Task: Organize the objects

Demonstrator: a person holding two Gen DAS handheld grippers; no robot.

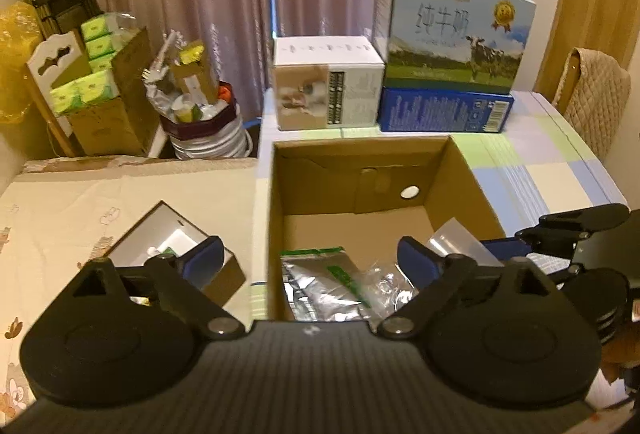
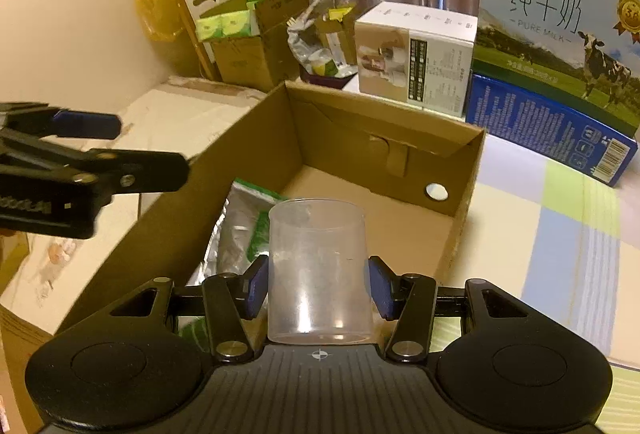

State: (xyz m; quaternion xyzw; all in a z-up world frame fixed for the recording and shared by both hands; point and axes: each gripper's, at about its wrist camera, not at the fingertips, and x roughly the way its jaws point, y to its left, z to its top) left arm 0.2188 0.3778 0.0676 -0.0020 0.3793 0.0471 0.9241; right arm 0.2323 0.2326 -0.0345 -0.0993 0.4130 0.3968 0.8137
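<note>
Pretty dim, warm yellowish indoor light in both views, no hard shadows. Fisheye bends everything toward the rims, with black corners at 1 and 11 o'clock. Soft all over; small print on the milk carton (image 1: 456, 30) smears.

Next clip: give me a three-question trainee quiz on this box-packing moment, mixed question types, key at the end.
1. True or false: the right gripper has its jaws closed on a clear plastic cup.
2. Multiple choice: what already lies in the open cardboard box? A) a silver foil pouch with green trim B) a milk carton C) a yellow bag
3. Short answer: is anything between the jaws of the left gripper?

Key
1. True.
2. A, the pouch lies at the box's near end.
3. No; they stand wide open above the box, gripping nothing.
</note>
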